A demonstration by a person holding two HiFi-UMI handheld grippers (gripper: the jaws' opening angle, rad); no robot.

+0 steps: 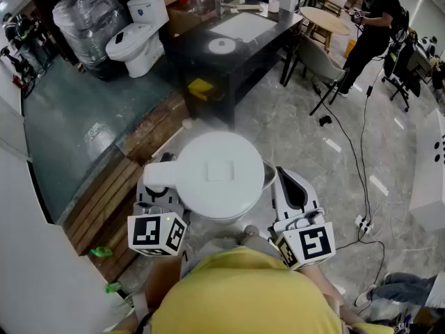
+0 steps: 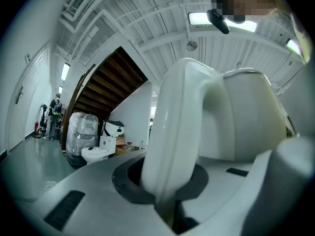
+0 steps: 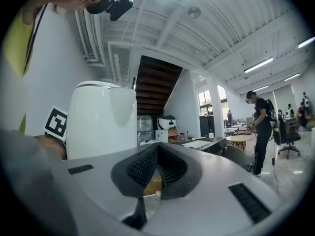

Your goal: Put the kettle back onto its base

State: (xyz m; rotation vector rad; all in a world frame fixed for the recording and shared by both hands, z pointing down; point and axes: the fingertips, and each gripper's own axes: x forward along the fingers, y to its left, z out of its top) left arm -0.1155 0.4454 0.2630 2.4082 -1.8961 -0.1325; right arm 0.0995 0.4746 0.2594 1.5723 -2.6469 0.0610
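A white kettle (image 1: 221, 175) hangs in the air right below the head camera, lid up, over the stone floor. My left gripper (image 1: 158, 181) is shut on its curved white handle (image 2: 179, 141), which fills the gap between the jaws. In the right gripper view the kettle's body (image 3: 101, 119) stands close at the left. My right gripper (image 1: 290, 190) floats beside the kettle's right side, shut, with nothing between its jaws. A round white base (image 1: 222, 45) lies on the black table (image 1: 257, 44) further ahead.
A white toilet (image 1: 135, 44) and a plastic-wrapped bundle (image 1: 87, 19) stand at the back left. Wooden boards (image 1: 115, 186) line the floor to the left. A person (image 1: 368, 33) stands at the back right near a round table (image 1: 325, 21) and a chair (image 1: 320, 61). Cables (image 1: 361, 186) trail across the floor.
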